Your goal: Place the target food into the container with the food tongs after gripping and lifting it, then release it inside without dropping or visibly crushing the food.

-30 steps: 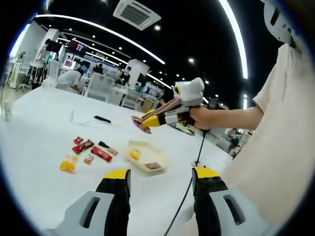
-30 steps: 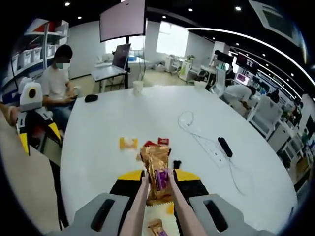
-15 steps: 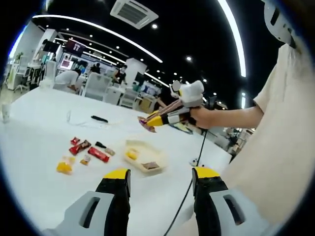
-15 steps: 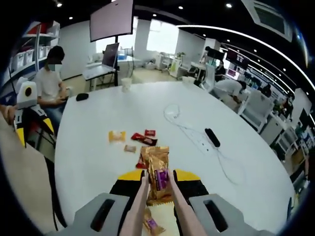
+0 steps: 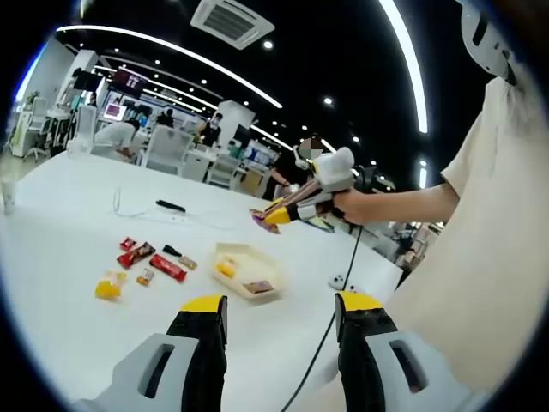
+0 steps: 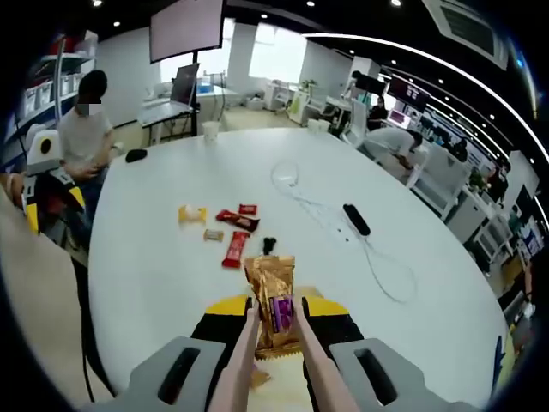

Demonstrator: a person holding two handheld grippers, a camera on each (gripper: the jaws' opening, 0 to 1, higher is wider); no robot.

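left gripper view low and well back from the white table [image 5: 60,232], facing across it, right gripper view high above, looking down, both sharing the scattered snacks [image 6: 233,248]

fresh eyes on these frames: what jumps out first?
In the right gripper view, the gold snack packet stands upright in the tongs, pinched by the right gripper low in the frame. Beyond it, loose wrapped snacks lie scattered on the white table. In the left gripper view, the shallow container sits mid-table with food already in it, the right gripper raised above it, and the left gripper open and empty.
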